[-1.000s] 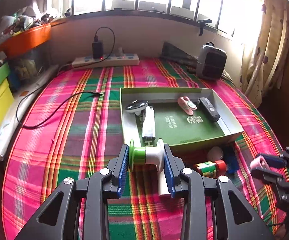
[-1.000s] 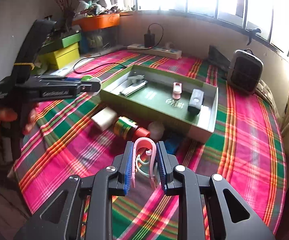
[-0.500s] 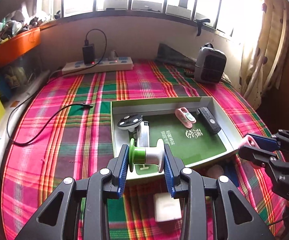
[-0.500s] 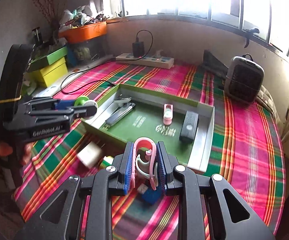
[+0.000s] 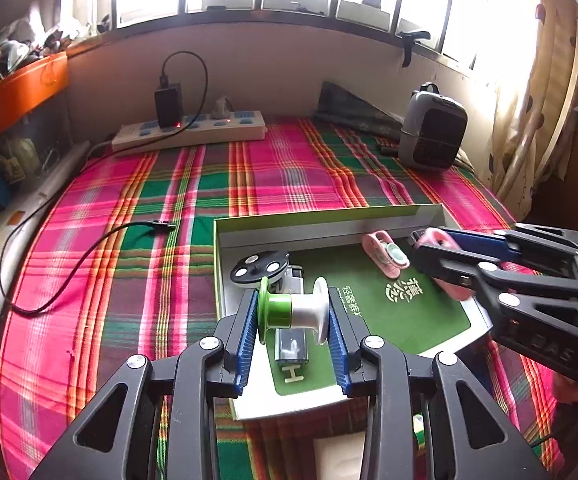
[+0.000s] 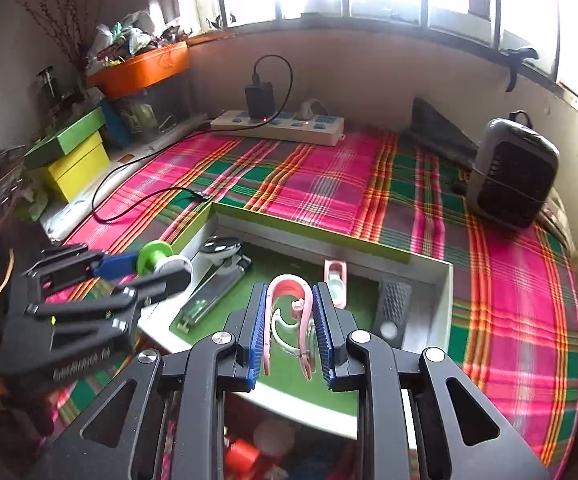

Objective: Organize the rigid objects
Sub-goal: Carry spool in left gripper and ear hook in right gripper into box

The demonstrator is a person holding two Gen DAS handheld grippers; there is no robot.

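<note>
green-and-white spool pinched in left tool — pink clip pinched in right tool.

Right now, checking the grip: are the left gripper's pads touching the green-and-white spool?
Touching: the left wrist view shows both blue pads pressed against the spool's end flanges.

Both tools now hang over the tray instead of the plaid bed in front of it. The left tool carries its spool above the tray's near left corner, over the items lying there. The right tool, with the pink clip, comes in from the tray's right side and now sits above its green floor. The loose items on the bed slip almost out of both views.
</note>
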